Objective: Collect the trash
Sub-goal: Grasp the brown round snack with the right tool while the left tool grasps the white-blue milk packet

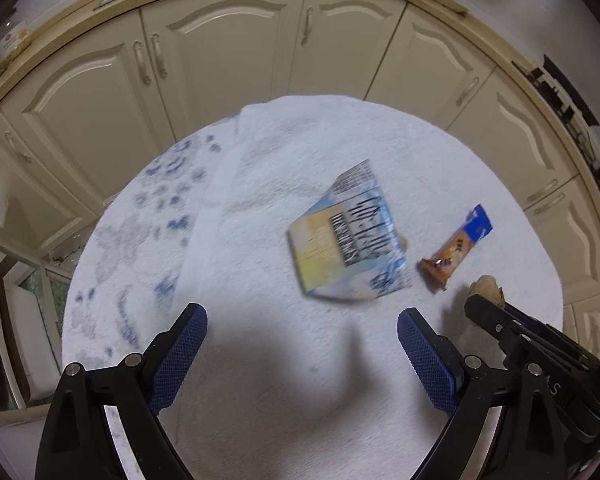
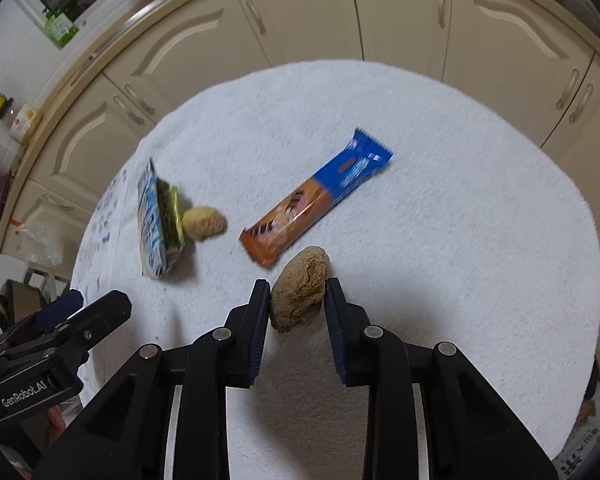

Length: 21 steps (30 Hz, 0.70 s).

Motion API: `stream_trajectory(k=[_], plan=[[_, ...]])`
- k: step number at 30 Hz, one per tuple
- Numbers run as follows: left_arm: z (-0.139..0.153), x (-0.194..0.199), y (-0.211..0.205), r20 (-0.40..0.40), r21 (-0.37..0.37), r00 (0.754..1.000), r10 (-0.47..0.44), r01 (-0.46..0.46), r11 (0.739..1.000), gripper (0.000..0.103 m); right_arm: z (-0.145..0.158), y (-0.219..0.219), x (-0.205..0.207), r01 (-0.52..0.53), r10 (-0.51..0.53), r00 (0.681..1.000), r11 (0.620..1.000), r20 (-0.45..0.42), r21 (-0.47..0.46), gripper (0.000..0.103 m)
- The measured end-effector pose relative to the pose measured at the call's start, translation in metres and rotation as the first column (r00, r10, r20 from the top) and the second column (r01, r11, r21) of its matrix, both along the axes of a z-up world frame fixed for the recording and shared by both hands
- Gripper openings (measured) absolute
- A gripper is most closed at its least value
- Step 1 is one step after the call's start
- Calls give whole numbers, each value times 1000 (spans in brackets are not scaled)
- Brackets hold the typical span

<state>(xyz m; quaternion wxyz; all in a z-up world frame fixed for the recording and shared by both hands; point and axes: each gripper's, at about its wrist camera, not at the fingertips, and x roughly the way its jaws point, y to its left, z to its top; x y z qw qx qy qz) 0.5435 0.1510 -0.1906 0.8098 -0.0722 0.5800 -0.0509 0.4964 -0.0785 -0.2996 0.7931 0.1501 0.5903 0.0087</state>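
Note:
My right gripper [image 2: 298, 294] is shut on a brown crumpled lump of trash [image 2: 299, 295] and holds it over the white-towelled round table [image 2: 460, 240]. An orange and blue snack wrapper [image 2: 316, 200] lies just beyond it. A flattened blue-yellow carton [image 2: 154, 224] lies to the left with a small yellowish ball [image 2: 203, 222] beside it. My left gripper [image 1: 302, 326] is open and empty, just short of the carton [image 1: 346, 238]. The wrapper [image 1: 456, 246] and the brown lump [image 1: 488, 286] show to its right, with the right gripper's body [image 1: 532, 340].
Cream cabinet doors [image 1: 228, 52] curve behind the table. A clear plastic bag [image 2: 36, 242] sits at the left, past the table edge. The towel has a blue-patterned part [image 1: 140, 220] at the left.

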Motion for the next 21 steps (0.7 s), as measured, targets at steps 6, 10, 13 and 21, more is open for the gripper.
stream_trajectory(k=[6, 10, 13, 21], plan=[[-12, 35, -20, -26, 12, 1000, -10, 11, 1000, 94, 9, -15, 11, 19, -19, 999, 1000, 34, 1, 28], [-34, 52, -30, -54, 3, 998, -27, 27, 1000, 77, 5, -17, 14, 22, -22, 999, 1000, 34, -3, 28], [-50, 55, -34, -78, -4, 995, -55, 55, 998, 57, -2, -16, 19, 28, -28, 999, 1000, 26, -6, 28], [-41, 42, -34, 5, 60, 996, -84, 83, 995, 51, -5, -27, 20, 47, -47, 999, 999, 21, 9, 28]])
